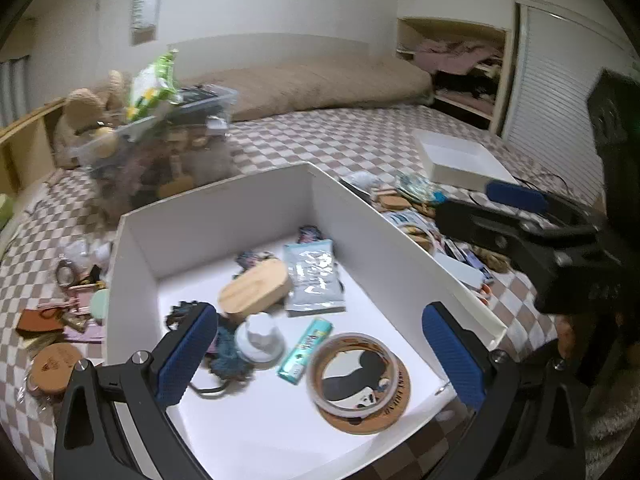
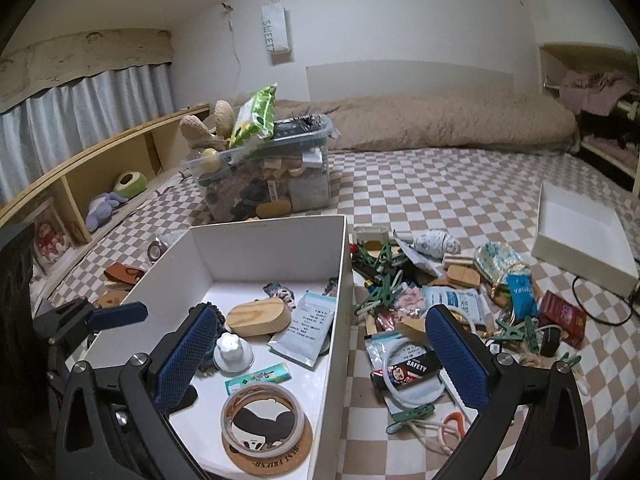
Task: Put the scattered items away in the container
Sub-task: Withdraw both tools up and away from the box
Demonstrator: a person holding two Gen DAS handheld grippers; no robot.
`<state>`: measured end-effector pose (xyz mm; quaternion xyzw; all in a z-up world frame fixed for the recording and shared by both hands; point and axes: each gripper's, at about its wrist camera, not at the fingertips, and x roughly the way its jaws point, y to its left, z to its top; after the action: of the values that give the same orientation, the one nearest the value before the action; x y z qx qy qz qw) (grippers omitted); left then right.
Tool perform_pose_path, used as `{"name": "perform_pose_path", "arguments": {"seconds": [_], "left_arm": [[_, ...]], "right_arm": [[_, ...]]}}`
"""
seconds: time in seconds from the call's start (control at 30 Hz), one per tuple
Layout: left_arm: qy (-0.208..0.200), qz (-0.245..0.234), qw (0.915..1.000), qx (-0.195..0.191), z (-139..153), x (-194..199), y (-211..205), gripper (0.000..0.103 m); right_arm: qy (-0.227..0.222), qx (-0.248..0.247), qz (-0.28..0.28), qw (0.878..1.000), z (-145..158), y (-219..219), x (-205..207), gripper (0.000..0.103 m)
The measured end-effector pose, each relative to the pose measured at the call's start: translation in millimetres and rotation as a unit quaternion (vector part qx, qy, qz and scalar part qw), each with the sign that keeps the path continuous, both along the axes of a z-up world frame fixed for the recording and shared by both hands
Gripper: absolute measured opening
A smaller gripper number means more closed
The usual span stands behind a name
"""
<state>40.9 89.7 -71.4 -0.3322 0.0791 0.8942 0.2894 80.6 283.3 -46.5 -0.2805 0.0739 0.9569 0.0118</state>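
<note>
A white open box point(image 1: 224, 204) point(image 2: 272, 236) stands on the checkered bed. In it lie a tape roll point(image 1: 354, 374) point(image 2: 262, 416) on a cork coaster, a wooden oval block point(image 1: 254, 290) point(image 2: 258, 316), a white cup point(image 1: 260, 338), a teal tube point(image 1: 306, 350) and a foil packet point(image 1: 314, 276). My left gripper point(image 1: 320, 360) is open and empty above the box's near end. My right gripper point(image 2: 324, 360) is open and empty over the box's right wall. Scattered items point(image 2: 440, 308) lie right of the box: clips, packets, a white ring, a black "SAFETY" pack.
A clear bin point(image 2: 272, 176) full of things stands behind the box. A shallow white lid point(image 2: 580, 240) lies at the far right. More small items point(image 1: 60, 320) lie left of the box. A brown duvet point(image 2: 440, 124) lies along the wall.
</note>
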Motion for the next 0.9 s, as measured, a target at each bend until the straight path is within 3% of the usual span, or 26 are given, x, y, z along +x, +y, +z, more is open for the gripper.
{"name": "perform_pose_path", "arguments": {"seconds": [0.4, 0.57, 0.9], "left_arm": [[0.033, 0.045, 0.9979, 0.033, 21, 11, -32, 0.103], [0.063, 0.067, 0.9957, 0.015, 25, 16, -42, 0.103], [0.059, 0.111, 0.9917, 0.028, 26, 13, -65, 0.103]], "right_arm": [[0.014, 0.008, -0.018, 1.000, 4, -2, 16, 0.103], [0.023, 0.018, -0.019, 0.999, 8, -6, 23, 0.103], [0.032, 0.032, -0.010, 0.999, 10, -14, 27, 0.103]]}}
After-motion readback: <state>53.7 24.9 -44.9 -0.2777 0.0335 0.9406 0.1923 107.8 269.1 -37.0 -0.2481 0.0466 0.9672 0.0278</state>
